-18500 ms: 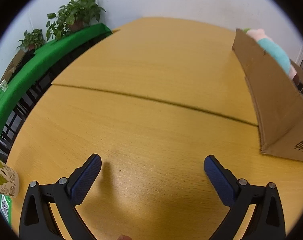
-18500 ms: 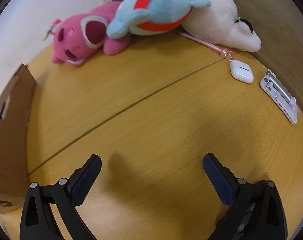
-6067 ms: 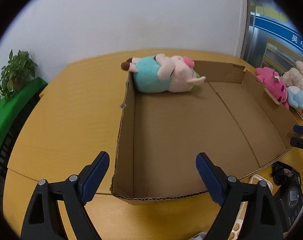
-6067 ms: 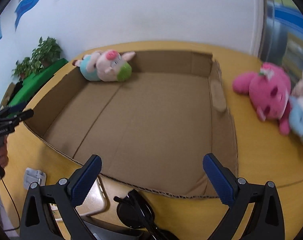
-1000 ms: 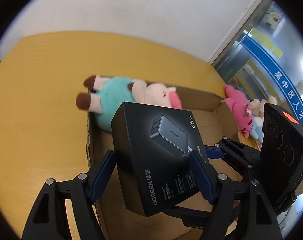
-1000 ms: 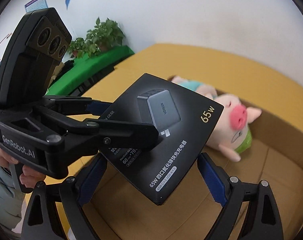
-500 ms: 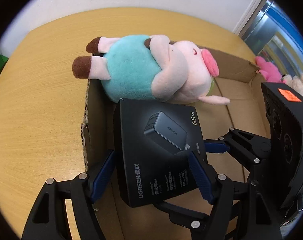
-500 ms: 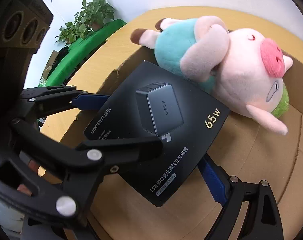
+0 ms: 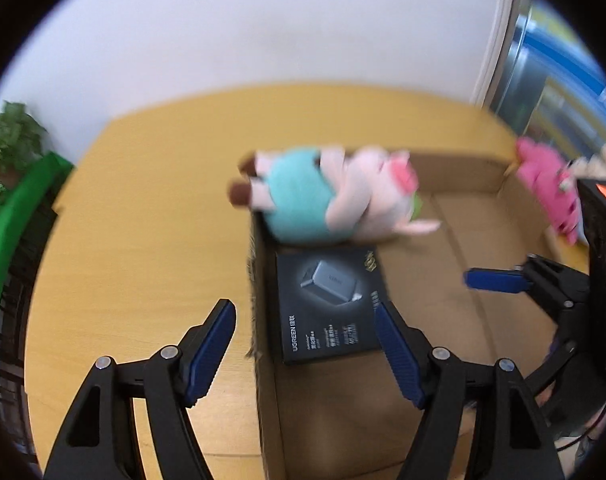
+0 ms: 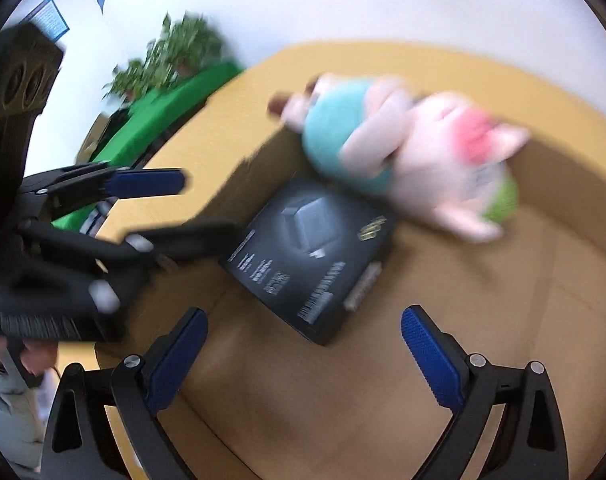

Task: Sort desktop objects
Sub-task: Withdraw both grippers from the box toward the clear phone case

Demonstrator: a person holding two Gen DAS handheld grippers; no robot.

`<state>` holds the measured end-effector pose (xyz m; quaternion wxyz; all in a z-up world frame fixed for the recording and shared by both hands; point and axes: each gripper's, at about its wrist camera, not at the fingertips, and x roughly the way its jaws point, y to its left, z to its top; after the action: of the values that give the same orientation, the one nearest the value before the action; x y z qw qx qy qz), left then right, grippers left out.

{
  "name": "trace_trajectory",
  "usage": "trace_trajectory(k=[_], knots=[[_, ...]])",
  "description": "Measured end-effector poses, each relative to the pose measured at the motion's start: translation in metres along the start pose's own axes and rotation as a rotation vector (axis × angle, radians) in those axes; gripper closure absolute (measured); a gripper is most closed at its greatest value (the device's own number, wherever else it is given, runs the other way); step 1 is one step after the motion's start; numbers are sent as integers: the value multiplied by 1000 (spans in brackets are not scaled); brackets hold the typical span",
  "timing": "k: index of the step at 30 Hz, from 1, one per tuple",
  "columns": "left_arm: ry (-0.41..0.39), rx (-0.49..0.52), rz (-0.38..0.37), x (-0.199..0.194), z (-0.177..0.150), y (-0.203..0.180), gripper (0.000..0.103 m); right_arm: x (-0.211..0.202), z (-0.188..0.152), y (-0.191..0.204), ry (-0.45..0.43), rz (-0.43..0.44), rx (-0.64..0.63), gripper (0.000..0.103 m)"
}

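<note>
1. Your left gripper [image 9: 303, 348] hung nearest the lens in the left wrist view. Its jaws stood apart and clasped nothing, one blue pad on each side of the near-left wall of the cardboard box [image 9: 263, 400].
2. Your right gripper [image 10: 303, 356] hung over the floor of the cardboard box [image 10: 383, 400]. Its jaws were widening, nothing lay between them, and its pads [image 10: 431, 360] were clear of every object.
3. Just beyond both sets of pads, the black charger box [image 9: 327, 304] lay flat on the floor of the cardboard box, close against its left wall. Neither gripper touched it. In the right wrist view the black charger box [image 10: 311, 256] looked blurred.
4. Behind the black charger box, in the far-left corner of the cardboard box, the plush pig [image 9: 327, 196] lay on its side, its teal body by the corner and its pink snout toward the middle. Whether it touched the black charger box could not be told.
5. Your right gripper [image 9: 499, 280] also showed at the right of the left wrist view, above the cardboard box floor.
6. Outside the cardboard box, past its far-right corner, a pink plush toy [image 9: 547, 188] lay on the wooden table [image 9: 143, 240].
7. Beyond the table's left edge, well away from the cardboard box, stood a green barrier [image 10: 163, 120] and potted plants [image 10: 175, 52].
</note>
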<state>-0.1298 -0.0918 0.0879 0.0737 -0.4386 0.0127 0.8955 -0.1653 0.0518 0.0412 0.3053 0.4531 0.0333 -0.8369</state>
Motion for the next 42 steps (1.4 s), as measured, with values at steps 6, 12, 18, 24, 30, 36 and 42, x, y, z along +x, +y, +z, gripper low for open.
trace_trajectory(k=[6, 12, 18, 24, 30, 36, 42], knots=[[-272, -57, -47, -79, -32, -33, 23, -104, -56, 12, -225, -179, 63, 0], [-334, -74, -63, -103, -77, -80, 23, -174, -117, 27, -403, -326, 122, 0], [-342, -28, -66, -110, -113, -119, 23, -202, -163, 26, -413, -322, 119, 31], [-319, 5, -106, -104, -134, -140, 48, -193, -193, 13, -391, -304, 154, 54], [-212, -47, -177, -85, -145, -137, 81, -188, -212, 12, -370, -240, 180, 19], [-166, -50, -150, -72, -162, -135, 39, -134, -227, 12, -198, -209, 208, 14], [-99, -26, -151, -57, -182, -133, 39, -80, -238, 17, -48, -238, 174, 37]])
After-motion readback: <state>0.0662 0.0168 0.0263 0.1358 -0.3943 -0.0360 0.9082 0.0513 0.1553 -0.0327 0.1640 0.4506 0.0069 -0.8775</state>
